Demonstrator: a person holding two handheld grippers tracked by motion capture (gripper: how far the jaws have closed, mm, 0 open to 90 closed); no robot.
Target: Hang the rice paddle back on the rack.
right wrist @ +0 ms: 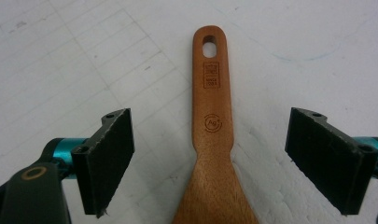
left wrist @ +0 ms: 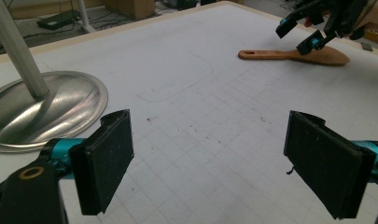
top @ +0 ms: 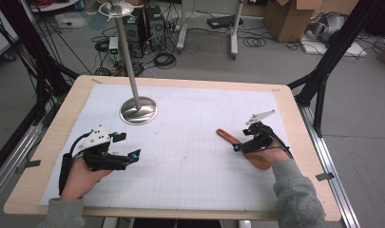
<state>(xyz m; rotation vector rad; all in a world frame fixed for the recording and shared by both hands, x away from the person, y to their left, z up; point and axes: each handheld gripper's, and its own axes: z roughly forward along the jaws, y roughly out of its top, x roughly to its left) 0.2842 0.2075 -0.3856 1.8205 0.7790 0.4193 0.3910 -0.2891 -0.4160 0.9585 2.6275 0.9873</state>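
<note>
A wooden spatula (top: 227,137) lies flat on the white grid mat (top: 190,171) at the right, its handle with a hanging hole pointing to the far left. My right gripper (top: 241,140) hovers over it, open. In the right gripper view the spatula (right wrist: 213,107) runs up the middle between the two pads (right wrist: 107,158), touching neither. My left gripper (top: 127,145) is open above the mat at the left, with nothing between its pads (left wrist: 107,158). The left gripper view shows the spatula (left wrist: 294,55) far off, under the right gripper (left wrist: 301,35).
A metal stand with a round shiny base (top: 138,112) and a tall pole (top: 127,52) stands at the back left of the mat; the base (left wrist: 60,102) is close to my left gripper. The wooden table edge (top: 180,80) frames the mat. Cables and boxes lie on the floor beyond.
</note>
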